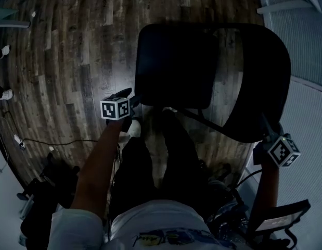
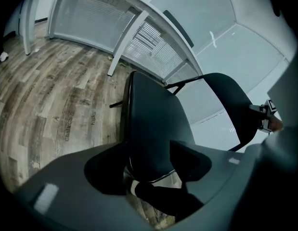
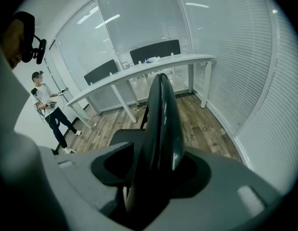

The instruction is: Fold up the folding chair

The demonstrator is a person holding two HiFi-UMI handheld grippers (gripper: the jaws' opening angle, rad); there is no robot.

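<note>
The person wears a white short-sleeved T-shirt [image 1: 166, 216] with blue and yellow print on the front and dark trousers [image 1: 137, 168]. The left hand-held gripper [image 1: 132, 102] and the right hand-held gripper [image 1: 266, 129] each have a grey body and carry a cube [image 1: 115, 109] with black-and-white square markers

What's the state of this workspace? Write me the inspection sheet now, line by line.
Surface: dark wood-plank floor, dimly lit.
Job's things: black folding chair stands unfolded, with its seat down and its backrest up.
Clutter: dark gear on the floor at lower left, too dim to name.
Grippers: left gripper open, the seat's near edge between its jaws; right gripper shut on the backrest's edge.
Cables: thin dark cable lying on the floor at left.
Surroundings: long white desk, glass walls with blinds, a bystander beside the desk.
</note>
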